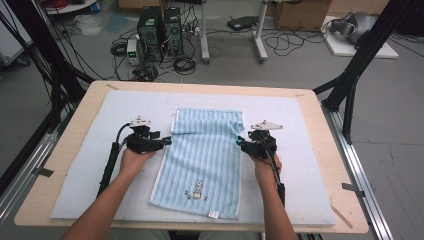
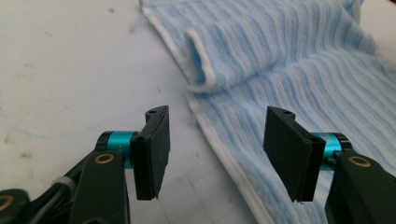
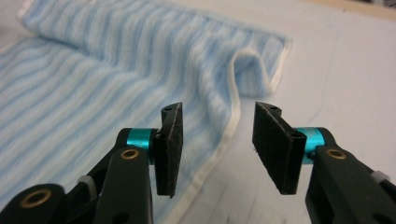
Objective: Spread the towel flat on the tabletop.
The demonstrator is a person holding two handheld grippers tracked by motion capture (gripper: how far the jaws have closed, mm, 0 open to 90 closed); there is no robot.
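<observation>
On table, striped blue towel [image 1: 205, 155], folded

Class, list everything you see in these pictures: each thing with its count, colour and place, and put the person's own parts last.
Towel: one, light blue striped with white edge, middle of the mat, far end folded over.
Mat: one, pale blue, covering the table.
Table: one, light wood, under the mat.
Computers: two, black, on the floor beyond the table.
Cables: several, black, on the floor by the computers.
Frame: black struts, at both sides of the table.
Left tool: one, black, open, at the towel's left edge.
Right tool: one, black, open, at the towel's right edge.
Forearms: two, from the near edge.
</observation>
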